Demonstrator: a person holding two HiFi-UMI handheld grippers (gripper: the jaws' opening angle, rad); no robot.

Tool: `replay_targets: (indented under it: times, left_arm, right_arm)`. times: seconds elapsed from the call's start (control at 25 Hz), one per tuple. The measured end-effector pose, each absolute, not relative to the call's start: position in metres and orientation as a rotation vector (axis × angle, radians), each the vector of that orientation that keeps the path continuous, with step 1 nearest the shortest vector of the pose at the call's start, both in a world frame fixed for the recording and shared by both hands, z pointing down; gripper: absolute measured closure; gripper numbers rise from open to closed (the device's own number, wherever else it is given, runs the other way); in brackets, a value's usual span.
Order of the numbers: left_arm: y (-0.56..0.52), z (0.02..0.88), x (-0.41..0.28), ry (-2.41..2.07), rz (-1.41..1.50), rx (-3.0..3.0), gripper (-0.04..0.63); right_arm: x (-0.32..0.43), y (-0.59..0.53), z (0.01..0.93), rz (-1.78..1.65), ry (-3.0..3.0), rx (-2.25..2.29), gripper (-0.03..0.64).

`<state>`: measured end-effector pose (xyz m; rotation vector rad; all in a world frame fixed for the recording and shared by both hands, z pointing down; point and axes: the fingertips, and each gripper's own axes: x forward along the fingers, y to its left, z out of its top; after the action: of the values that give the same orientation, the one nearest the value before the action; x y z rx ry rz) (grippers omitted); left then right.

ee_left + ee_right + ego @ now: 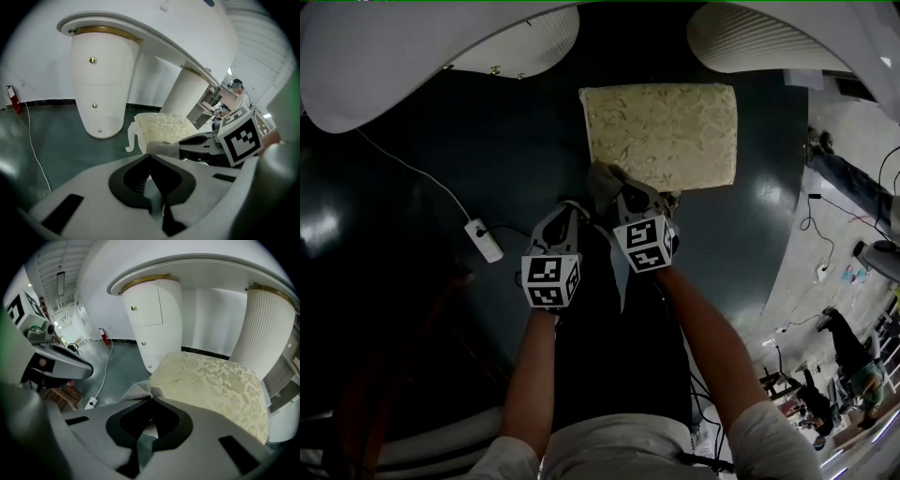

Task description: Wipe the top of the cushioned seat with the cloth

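Note:
The cushioned seat (661,131) is a cream, leaf-patterned square stool on the dark floor straight ahead. My right gripper (617,186) is at its near left corner, shut on a grey cloth (602,178). In the right gripper view the cloth (137,390) bunches out of the closed jaws at the edge of the seat (211,380). My left gripper (572,210) hovers just left of the right one, short of the seat, shut with nothing in it. From the left gripper view I see the seat (161,124), the cloth (164,148) and my left gripper (150,157).
Two white pedestals (520,42) (769,37) of a curved white counter stand behind the seat. A white power strip (484,239) with its cable lies on the floor to the left. A red fire extinguisher (13,98) stands by the wall. People (853,361) are far right.

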<state>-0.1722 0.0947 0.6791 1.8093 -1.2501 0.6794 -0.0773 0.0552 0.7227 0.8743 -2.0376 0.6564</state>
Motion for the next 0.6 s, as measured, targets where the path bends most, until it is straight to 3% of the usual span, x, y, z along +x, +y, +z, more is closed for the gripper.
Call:
replay_targets:
  times: [0.6]
  left_arm:
    - [0.08,0.686,-0.131,-1.273,0.643,1.75,0.581]
  right_arm:
    - [-0.017,0.047,0.728,0.697,-2.002,0.904,0.603]
